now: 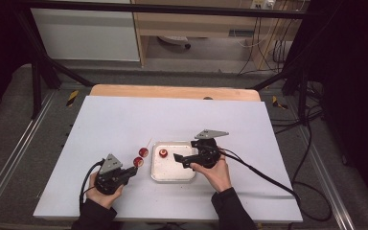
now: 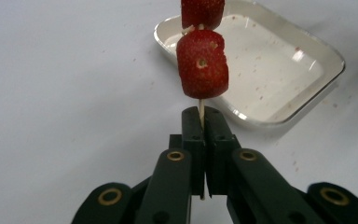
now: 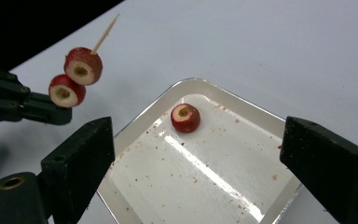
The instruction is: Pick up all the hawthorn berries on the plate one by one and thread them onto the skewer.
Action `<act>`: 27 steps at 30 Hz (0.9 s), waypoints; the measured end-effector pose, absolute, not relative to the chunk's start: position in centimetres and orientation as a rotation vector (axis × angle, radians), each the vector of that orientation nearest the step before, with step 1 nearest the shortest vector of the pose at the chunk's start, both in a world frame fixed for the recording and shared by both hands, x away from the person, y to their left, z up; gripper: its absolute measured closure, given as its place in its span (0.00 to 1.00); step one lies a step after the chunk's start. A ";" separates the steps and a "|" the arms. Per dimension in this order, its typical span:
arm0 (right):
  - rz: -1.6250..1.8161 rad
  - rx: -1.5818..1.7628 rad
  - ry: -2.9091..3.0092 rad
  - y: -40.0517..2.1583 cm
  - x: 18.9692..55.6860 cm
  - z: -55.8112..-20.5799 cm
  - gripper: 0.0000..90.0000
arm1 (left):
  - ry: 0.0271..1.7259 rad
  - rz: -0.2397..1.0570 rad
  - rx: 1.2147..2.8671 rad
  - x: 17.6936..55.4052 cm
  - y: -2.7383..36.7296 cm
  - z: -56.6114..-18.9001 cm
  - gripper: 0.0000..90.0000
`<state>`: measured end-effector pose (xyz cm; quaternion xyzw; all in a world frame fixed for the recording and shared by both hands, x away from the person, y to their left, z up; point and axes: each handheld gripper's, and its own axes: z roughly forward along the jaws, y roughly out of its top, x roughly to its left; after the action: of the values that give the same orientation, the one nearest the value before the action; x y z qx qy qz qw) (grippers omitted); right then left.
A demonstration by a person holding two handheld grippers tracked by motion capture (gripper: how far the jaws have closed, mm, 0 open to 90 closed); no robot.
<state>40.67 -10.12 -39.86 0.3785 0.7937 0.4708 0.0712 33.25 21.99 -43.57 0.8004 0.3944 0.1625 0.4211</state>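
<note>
My left gripper (image 2: pixel 204 114) is shut on the lower end of a thin wooden skewer (image 2: pixel 201 108). Two cored red fruit pieces (image 2: pixel 202 63) are threaded on it, one behind the other. In the high view the skewer with its fruit (image 1: pixel 141 157) is held just left of the shallow white tray (image 1: pixel 172 176). A third cored red fruit piece (image 3: pixel 185 117) lies alone in the tray's far left part. My right gripper (image 3: pixel 198 135) hangs open over the tray with nothing between its jaws. In the high view it (image 1: pixel 179 159) points left across the tray.
The tray (image 3: pixel 135 126) carries red crumbs and juice specks. The white tabletop (image 1: pixel 124 120) spreads wide around it, with a wooden edge at the back. Cables trail from both grippers, the right one across the table to the floor.
</note>
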 end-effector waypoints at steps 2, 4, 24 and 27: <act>1.375 1.122 2.428 -9.6 41.0 -39.7 0.13 | 0.975 0.404 2.021 33.1 22.3 -43.7 0.98; 1.331 1.116 2.470 -8.9 41.4 -39.5 0.14 | 0.962 0.404 2.034 33.0 22.4 -43.7 0.98; 0.836 0.954 2.786 -1.9 46.6 -39.7 0.34 | 0.957 0.395 2.078 33.6 23.9 -43.8 0.97; 0.771 0.926 2.811 -1.2 47.0 -39.9 0.38 | 0.959 0.394 2.078 33.6 23.9 -43.8 0.97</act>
<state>46.99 -1.17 -39.93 0.3024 0.9183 0.2520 0.0414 33.64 23.91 -43.83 0.8207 0.3786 0.1557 0.3985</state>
